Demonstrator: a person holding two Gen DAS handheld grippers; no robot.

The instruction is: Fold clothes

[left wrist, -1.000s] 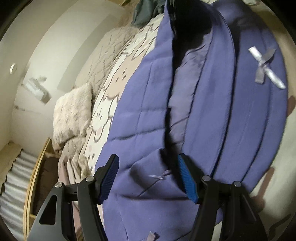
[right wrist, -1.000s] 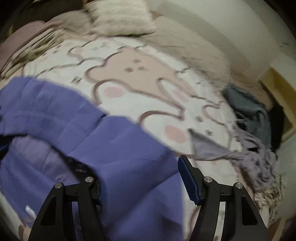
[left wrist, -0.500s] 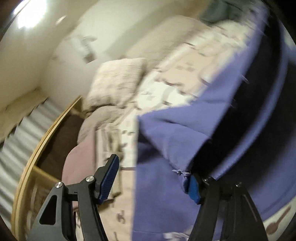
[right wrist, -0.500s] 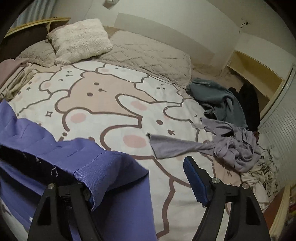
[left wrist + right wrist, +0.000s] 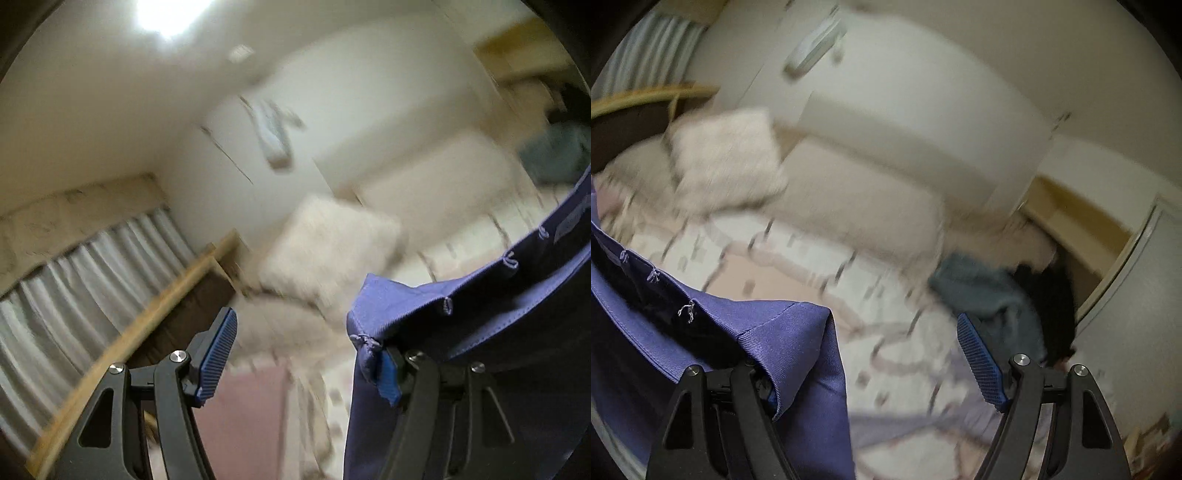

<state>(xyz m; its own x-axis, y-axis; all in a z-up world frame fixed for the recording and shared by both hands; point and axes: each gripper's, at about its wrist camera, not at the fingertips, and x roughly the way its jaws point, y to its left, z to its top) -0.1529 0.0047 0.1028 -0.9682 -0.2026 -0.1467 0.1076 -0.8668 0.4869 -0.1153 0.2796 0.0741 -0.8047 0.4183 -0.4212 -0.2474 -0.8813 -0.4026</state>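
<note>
Purple cloth of the skirt (image 5: 480, 325) is draped over the right finger of your left gripper (image 5: 303, 354) in the left wrist view, its waistband corner hooked at that finger's blue pad while the other finger (image 5: 218, 354) stands clear; the jaws are spread wide, so the skirt hangs on one finger and is not pinched. A second ago this camera looked down on the skirt lying flat on the bed; now it looks up at the ceiling light (image 5: 166, 14), the curtain (image 5: 85, 266) and the fluffy pillow (image 5: 328, 251), all blurred. In the right wrist view, the skirt (image 5: 768, 339) likewise hangs over the left finger of your right gripper (image 5: 875, 358), covering its pad, with the right finger (image 5: 979, 362) bare and the jaws wide apart. Compared with half a second ago, the skirt has been lifted higher off the bear-print bedspread (image 5: 820, 266), and the grey-blue garment (image 5: 990, 291) beyond sits blurred, nearer the right finger.
</note>
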